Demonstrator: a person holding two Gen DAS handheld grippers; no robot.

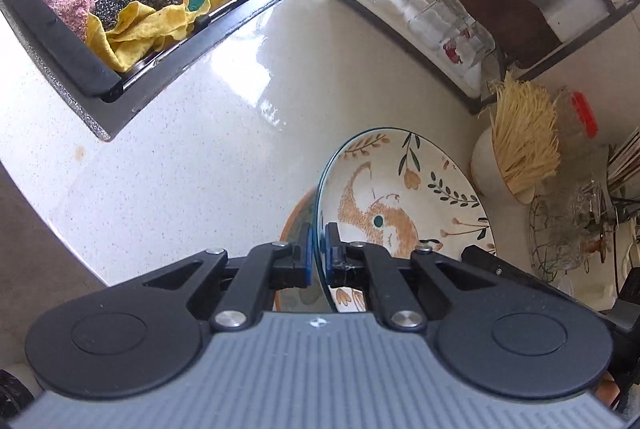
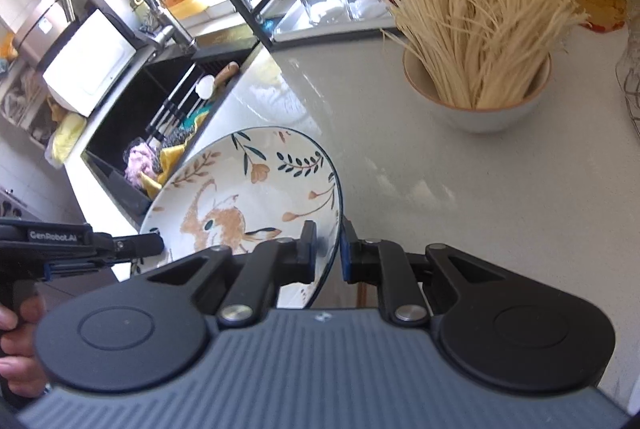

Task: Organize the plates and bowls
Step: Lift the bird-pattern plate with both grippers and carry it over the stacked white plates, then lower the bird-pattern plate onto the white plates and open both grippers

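**Plate clamped at both rims, held over counter**

The plate (image 1: 404, 197) is gripped by both claws at once. The left claw (image 1: 319, 255) is clenched on the rim: blue pads are seen on each side of the thin edge, with the plate body extending up and right of the claw, decorated face to the right. A second plate (image 1: 298, 225) with an orange rim is partly seen beneath, just left of the pads; contact cannot be told.

In the right wrist view, the right claw (image 2: 328, 249) is clenched on the opposite rim of the same plate (image 2: 248, 189), which extends up and left of it. The left claw's tip (image 2: 138, 244) is seen at the plate's far-left edge, held by a hand (image 2: 16, 345).

The plate is held tilted over the white counter (image 1: 180, 157), between the sink (image 1: 132, 9) and a bowl (image 2: 476, 101) of noodles. The bowl is well apart from both claws.
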